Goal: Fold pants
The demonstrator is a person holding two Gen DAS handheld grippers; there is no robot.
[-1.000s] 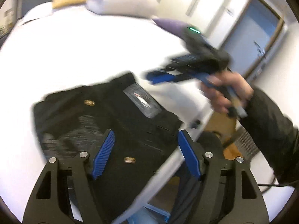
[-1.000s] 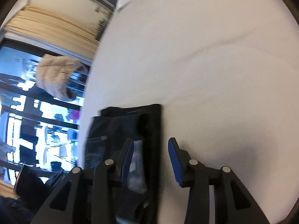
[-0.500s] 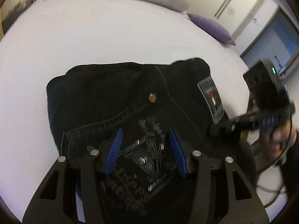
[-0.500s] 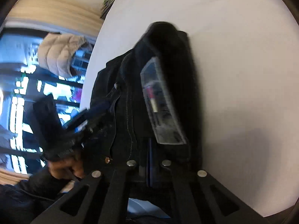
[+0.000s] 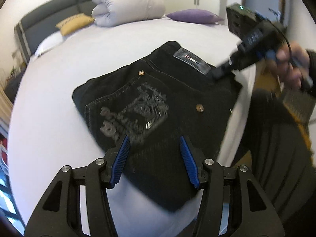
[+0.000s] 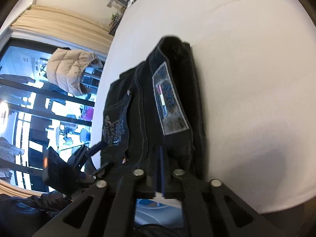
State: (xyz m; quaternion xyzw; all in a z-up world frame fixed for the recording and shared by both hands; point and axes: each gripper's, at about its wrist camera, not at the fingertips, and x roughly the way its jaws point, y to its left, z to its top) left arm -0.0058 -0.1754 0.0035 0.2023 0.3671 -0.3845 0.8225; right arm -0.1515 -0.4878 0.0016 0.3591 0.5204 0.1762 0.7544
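Observation:
Black pants (image 5: 158,106) lie folded in a compact stack on the white bed (image 5: 49,98), near its right edge, with an embroidered back pocket and a waist label facing up. My left gripper (image 5: 154,158) is open and hovers just above the near end of the stack. My right gripper (image 6: 160,169) is shut on the waistband edge of the pants (image 6: 173,102), just below the label. In the left wrist view the right gripper (image 5: 219,73) shows at the stack's far right corner.
A rolled white duvet (image 5: 128,6), a purple pillow (image 5: 193,16) and a yellow pillow (image 5: 73,22) lie at the head of the bed by a grey headboard. The bed edge and floor are right of the pants. A window and a beige jacket (image 6: 69,69) show at left.
My left gripper has pulled back from the pants and opened wider. My right gripper has closed on the waistband edge of the stack and stays there.

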